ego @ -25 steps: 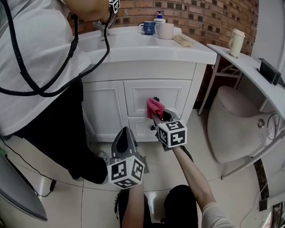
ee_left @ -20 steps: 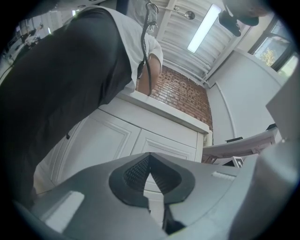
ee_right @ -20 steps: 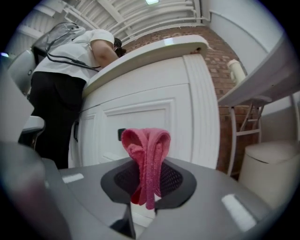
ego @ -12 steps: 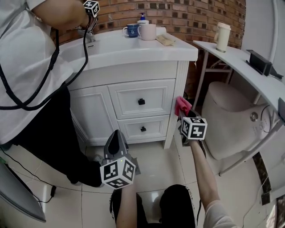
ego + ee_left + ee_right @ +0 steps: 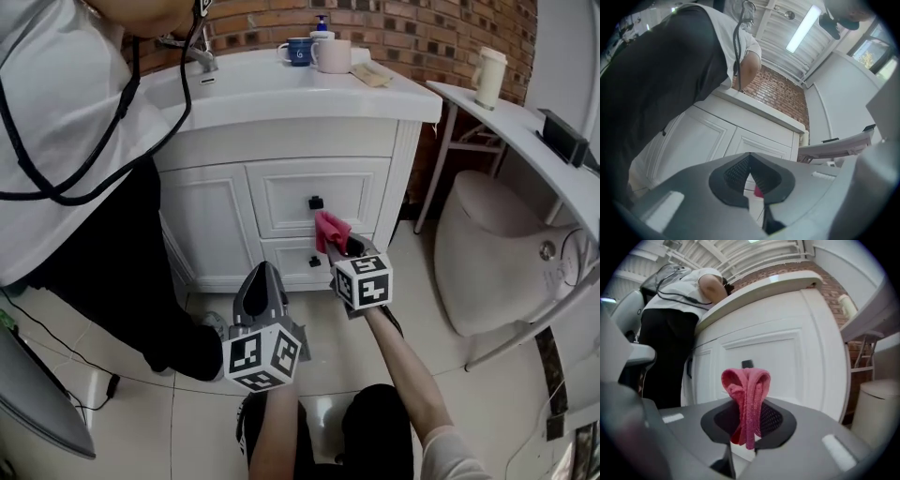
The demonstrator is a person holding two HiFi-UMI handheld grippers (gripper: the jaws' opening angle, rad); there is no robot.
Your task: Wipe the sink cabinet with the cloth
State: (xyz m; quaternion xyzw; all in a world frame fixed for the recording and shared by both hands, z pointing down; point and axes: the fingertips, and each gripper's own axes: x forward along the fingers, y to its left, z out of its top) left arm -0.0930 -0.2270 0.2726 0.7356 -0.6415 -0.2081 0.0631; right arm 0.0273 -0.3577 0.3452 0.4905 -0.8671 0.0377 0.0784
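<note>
Now the right gripper (image 5: 343,248) is clenching the pink cloth (image 5: 328,229), holding it right at the sink cabinet (image 5: 216,216) drawer fronts, just below the upper knob (image 5: 316,202). The left gripper (image 5: 262,278) is hanging low, jaws together, empty. Wiping is looking underway; the door and side are probably remaining.

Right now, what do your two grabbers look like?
Both are grey plastic: the left gripper and the right gripper. Each carries a white cube with black square markers. The fingers have dark, meshy pads. The forearms are bare.
</note>
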